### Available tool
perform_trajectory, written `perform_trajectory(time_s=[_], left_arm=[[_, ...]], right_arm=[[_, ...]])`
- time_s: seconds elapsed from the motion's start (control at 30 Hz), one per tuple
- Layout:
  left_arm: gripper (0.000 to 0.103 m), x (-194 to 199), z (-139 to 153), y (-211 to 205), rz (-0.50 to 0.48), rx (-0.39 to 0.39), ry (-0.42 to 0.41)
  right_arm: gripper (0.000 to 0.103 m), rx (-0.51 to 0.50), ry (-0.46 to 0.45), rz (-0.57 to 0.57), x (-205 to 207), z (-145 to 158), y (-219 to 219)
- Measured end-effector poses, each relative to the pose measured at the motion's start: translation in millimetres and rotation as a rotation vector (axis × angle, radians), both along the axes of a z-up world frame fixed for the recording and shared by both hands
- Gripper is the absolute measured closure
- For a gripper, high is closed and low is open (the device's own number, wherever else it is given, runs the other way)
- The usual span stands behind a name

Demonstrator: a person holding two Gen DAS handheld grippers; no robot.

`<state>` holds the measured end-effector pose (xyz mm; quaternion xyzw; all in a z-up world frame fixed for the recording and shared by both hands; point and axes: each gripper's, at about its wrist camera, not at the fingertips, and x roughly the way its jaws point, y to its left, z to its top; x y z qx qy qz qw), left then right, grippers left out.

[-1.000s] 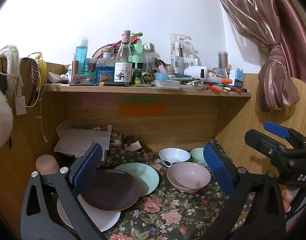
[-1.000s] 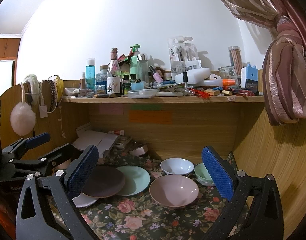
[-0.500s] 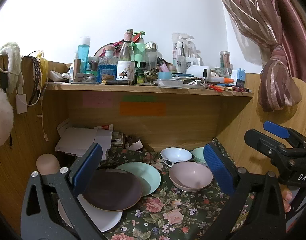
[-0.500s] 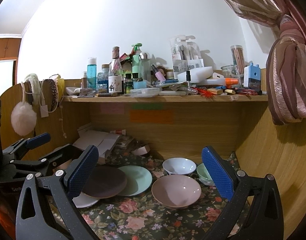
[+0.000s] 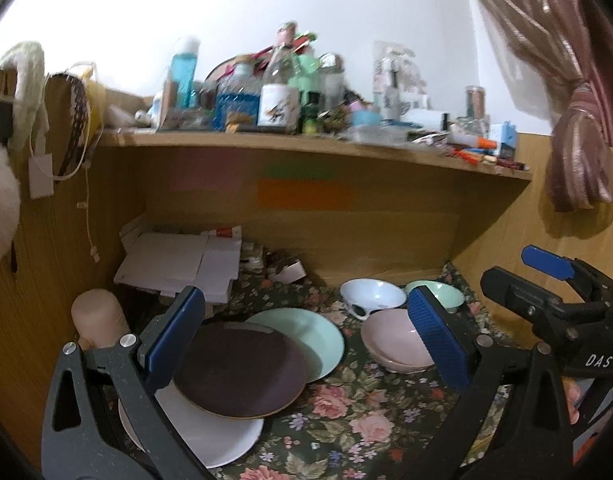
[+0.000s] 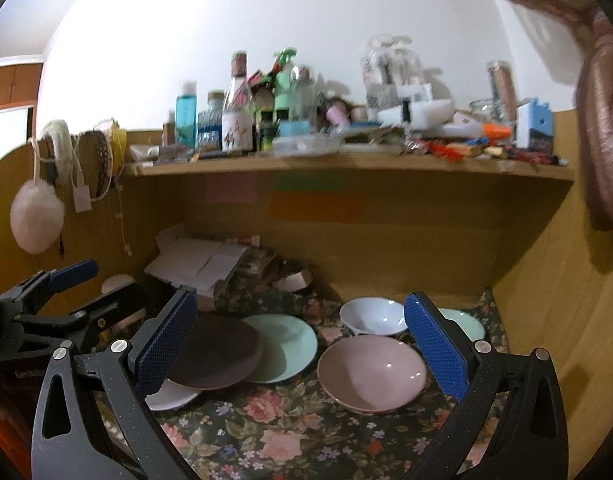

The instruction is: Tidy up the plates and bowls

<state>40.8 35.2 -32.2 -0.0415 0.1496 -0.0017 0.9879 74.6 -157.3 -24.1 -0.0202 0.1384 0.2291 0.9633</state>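
On a floral cloth (image 5: 346, 412) lie three overlapping plates: a dark brown plate (image 5: 242, 368) on top, a white plate (image 5: 222, 436) under it and a mint plate (image 5: 318, 340) behind. To their right stand a pink bowl (image 6: 370, 372), a white bowl (image 6: 370, 316) and a mint bowl (image 6: 466, 324). My left gripper (image 5: 306, 340) hangs open above the plates, holding nothing. My right gripper (image 6: 302, 344) is open too, over the pink bowl and the mint plate.
A wooden alcove walls the cloth in on the left, back and right. White cardboard pieces (image 5: 178, 260) and a beige cylinder (image 5: 98, 316) sit at the back left. The shelf (image 5: 306, 144) above is crowded with bottles. A pink curtain (image 5: 578, 140) hangs at right.
Both grippers have moved forward and lower toward the dishes, which now look bigger. The dishes have not moved. Both grippers stay open.
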Motion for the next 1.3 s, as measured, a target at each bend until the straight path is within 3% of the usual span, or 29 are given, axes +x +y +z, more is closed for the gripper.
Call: perform_trajectory(time_s=[0.23,0.43,0.73,1.0,1.13,1.3], left_arm=[[0.000,25.7,-30.3,37.2,0.080,-0.005,0.086],[0.000,51.2,-65.8,81.9,0.129,-0.075,0.207],[0.000,79.9,-113.4,124.5,0.206,-0.055,0.337],[0.001,95.9,-139.0,148.2,0.227,-0.076,0.402],[0.019,104.3,-148.3,152.0,0.201,-0.089,0.449],[0.030,111.6,-159.7,155.9,0.189,-0.117,0.502]], right_arm=[[0.000,-0.017,0.059,0.050,29.0,-21.6,24.2],[0.000,-0.038,0.138,0.102,58.3,-46.3,51.1],[0.000,-0.124,0.264,0.173,103.1,-91.9,94.5],[0.020,-0.190,0.382,0.211,143.7,-124.0,131.6],[0.033,-0.225,0.447,0.228,161.8,-140.4,143.6],[0.044,-0.238,0.526,0.253,177.4,-156.9,152.3]])
